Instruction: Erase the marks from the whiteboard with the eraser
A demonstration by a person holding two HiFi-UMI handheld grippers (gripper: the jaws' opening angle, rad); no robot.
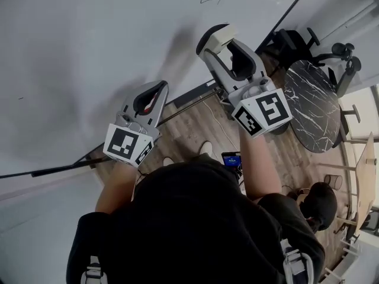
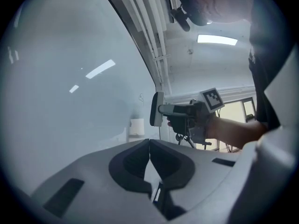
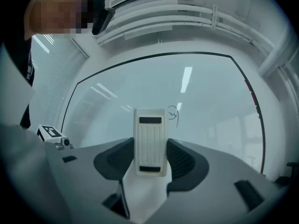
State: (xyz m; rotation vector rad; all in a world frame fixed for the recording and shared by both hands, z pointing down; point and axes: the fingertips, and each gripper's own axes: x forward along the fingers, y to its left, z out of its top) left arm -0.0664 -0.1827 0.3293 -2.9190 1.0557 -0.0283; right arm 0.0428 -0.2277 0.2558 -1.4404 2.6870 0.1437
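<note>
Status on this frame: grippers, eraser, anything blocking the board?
Right gripper shut on eraser, just off the whiteboard. Left gripper shut, empty. Scribble near eraser, unwiped. Nothing in the way.

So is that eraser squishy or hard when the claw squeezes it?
Probably hard: the eraser shows straight edges where the right claw grips it, and its ribbed back looks like moulded plastic. Likely light, since one claw holds it out by its lower half. The dark pads look textured, so it shouldn't slip easily.
</note>
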